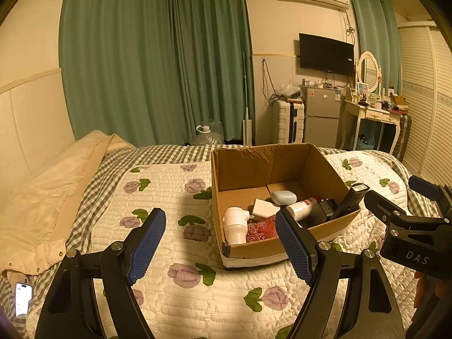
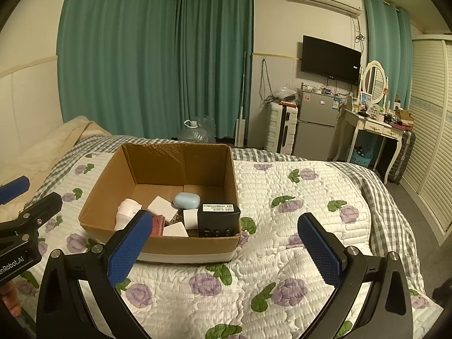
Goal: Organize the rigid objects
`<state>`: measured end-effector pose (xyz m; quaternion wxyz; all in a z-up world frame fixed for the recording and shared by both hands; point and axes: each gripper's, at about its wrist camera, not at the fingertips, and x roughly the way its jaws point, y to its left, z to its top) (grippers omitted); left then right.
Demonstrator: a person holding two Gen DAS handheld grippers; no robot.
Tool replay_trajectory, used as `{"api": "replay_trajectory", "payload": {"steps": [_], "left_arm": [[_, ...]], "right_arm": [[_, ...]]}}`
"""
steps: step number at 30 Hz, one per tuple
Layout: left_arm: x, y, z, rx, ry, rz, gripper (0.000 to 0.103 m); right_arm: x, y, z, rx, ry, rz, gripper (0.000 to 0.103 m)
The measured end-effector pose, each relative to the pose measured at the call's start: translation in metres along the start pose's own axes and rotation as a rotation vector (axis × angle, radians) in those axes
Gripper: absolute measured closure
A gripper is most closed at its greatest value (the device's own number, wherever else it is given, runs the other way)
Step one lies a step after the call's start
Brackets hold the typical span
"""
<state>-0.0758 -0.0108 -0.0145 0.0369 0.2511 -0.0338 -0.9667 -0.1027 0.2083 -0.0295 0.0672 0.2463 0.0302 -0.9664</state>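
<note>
Two grippers, left (image 1: 220, 245) and right (image 2: 226, 250), level above the quilt (image 2: 282, 254), fingers released, before the box (image 2: 180, 243).

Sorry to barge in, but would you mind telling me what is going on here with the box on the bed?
A person holds two grippers over the quilted bed. The left gripper and right gripper are both open and empty. The cardboard box already holds a pale blue case, a black remote-like device, a white bottle and other small items.
</note>
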Motion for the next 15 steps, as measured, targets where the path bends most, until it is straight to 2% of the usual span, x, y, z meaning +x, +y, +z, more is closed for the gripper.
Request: {"api": "replay_trajectory", "payload": {"steps": [15], "left_arm": [[0.0004, -0.0014, -0.0026, 0.008, 0.006, -0.001, 0.021]], "right_arm": [[0.0005, -0.0002, -0.0017, 0.002, 0.002, -0.004, 0.0]]}}
